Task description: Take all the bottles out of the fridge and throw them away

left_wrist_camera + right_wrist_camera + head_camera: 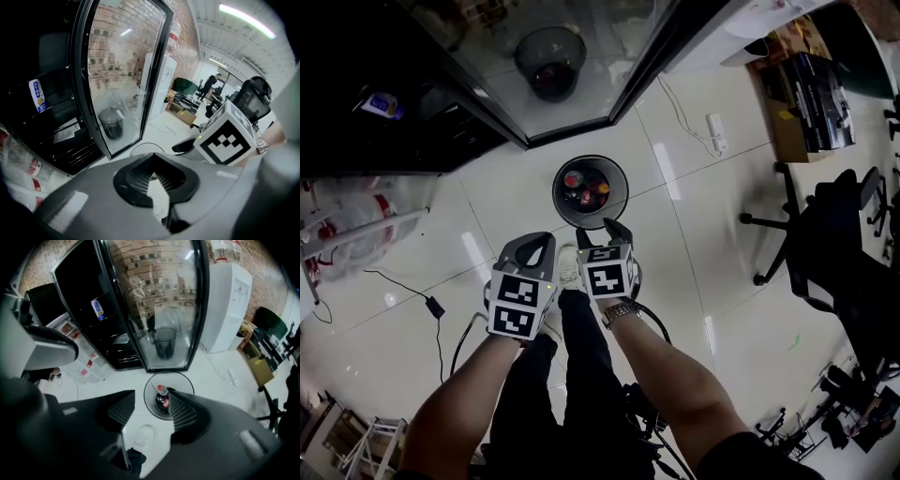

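Note:
A round black bin (558,187) stands on the white floor before the open fridge (384,131), with several bottles (586,187) inside; a red-capped bottle (161,391) shows on top. One blue-and-white labelled bottle (382,105) (37,95) (97,309) stands on a dark fridge shelf. My right gripper (598,230) (151,397) hangs just short of the bin, open, nothing between its pads. Beside it on the left, my left gripper (542,242) (152,159) has its tips together and holds nothing.
The fridge's glass door (581,66) swings open above the bin. A plastic bag with red print (347,225) lies left, a cable with adapter (434,307) near it. A power strip (717,133), boxes (802,94) and an office chair (834,225) are to the right.

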Action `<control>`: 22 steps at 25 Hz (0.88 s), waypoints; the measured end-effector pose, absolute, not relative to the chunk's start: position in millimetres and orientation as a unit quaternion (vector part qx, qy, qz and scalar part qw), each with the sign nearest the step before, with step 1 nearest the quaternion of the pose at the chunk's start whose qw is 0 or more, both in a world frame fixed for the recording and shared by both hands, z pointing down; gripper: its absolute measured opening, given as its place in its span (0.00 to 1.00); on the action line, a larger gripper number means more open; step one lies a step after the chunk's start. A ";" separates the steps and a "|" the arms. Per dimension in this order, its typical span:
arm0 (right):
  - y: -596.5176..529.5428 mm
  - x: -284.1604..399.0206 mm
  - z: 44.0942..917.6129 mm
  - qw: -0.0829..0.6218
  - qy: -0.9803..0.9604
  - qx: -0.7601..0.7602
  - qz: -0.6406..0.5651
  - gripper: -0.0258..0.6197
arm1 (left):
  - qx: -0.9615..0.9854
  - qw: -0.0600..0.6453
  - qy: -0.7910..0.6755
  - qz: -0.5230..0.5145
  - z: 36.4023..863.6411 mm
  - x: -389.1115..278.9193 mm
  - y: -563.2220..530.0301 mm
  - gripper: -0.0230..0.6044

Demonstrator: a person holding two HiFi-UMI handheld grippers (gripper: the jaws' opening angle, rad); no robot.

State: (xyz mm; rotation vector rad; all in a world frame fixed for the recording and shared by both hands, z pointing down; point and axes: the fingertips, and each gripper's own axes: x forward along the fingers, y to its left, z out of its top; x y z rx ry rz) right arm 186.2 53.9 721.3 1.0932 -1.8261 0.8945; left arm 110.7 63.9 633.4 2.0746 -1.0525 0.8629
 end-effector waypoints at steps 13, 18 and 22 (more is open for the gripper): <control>21.8 149.9 651.8 0.376 -0.777 0.411 0.293 0.39 | 0.779 0.306 -0.445 0.319 595.9 80.4 51.7 0.04; 8.7 121.5 608.5 0.354 -0.807 0.389 0.267 0.39 | 0.764 0.303 -0.478 0.309 571.9 61.0 47.2 0.04; -1.3 92.0 573.4 0.344 -0.835 0.361 0.232 0.39 | 0.750 0.299 -0.512 0.292 547.6 37.0 39.2 0.04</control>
